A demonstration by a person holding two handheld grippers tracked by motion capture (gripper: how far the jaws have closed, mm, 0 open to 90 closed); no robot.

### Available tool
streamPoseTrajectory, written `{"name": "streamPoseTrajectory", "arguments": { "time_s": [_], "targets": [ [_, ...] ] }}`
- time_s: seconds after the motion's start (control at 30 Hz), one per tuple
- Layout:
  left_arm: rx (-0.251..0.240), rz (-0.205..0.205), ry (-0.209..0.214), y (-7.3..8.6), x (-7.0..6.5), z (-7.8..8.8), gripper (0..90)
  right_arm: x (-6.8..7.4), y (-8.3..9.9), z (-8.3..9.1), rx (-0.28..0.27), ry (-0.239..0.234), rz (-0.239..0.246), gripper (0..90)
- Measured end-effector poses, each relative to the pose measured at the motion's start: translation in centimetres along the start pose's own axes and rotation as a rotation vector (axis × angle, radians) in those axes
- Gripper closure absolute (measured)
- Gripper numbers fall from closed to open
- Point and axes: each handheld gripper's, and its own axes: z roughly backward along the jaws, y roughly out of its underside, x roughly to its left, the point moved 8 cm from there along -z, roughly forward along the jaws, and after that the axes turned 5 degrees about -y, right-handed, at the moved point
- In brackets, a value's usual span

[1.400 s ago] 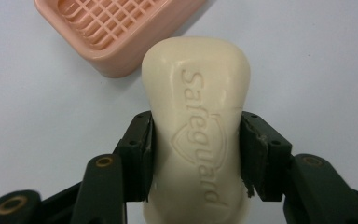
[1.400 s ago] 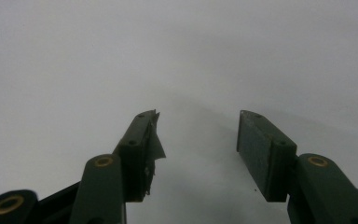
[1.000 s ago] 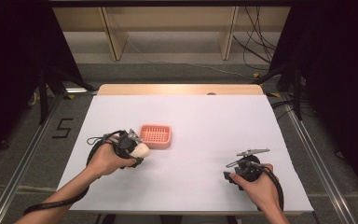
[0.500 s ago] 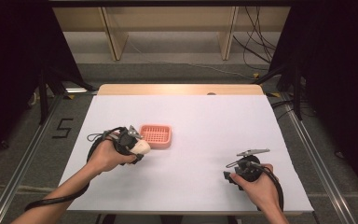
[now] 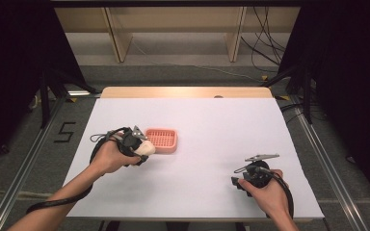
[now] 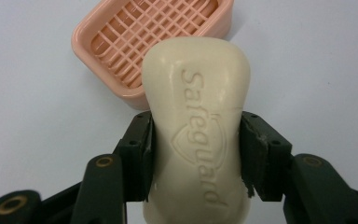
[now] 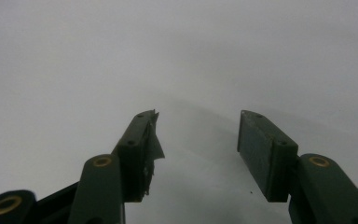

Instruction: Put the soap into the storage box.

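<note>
On white table (image 5: 207, 125): pink soap dish (image 5: 162, 139); dark room around.

Right tongs (image 7: 196, 135) parted, nothing between the jaws; bare white tabletop (image 7: 177, 56) beyond, left pad frayed.

The white table (image 5: 207, 125) is evenly lit from overhead, while the surroundings at three and nine o'clock are left dark. The right gripper view is rendered hazy, grey and dim.
</note>
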Motion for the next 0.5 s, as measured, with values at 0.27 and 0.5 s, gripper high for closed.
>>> {"name": "streamPoseTrajectory", "arguments": {
  "time_s": [0.27, 0.5],
  "targets": [
    [-0.002, -0.012, -0.005, -0.27, 0.49, -0.16, 49.1, 0.02, 0.04, 0.00, 0.002, -0.002, -0.002, 47.4],
    [-0.013, -0.004, -0.011, -0.62, 0.85, -0.21, 49.1, -0.19, 0.03, -0.13, 0.005, -0.026, 0.011, 47.3]
  ]
}}
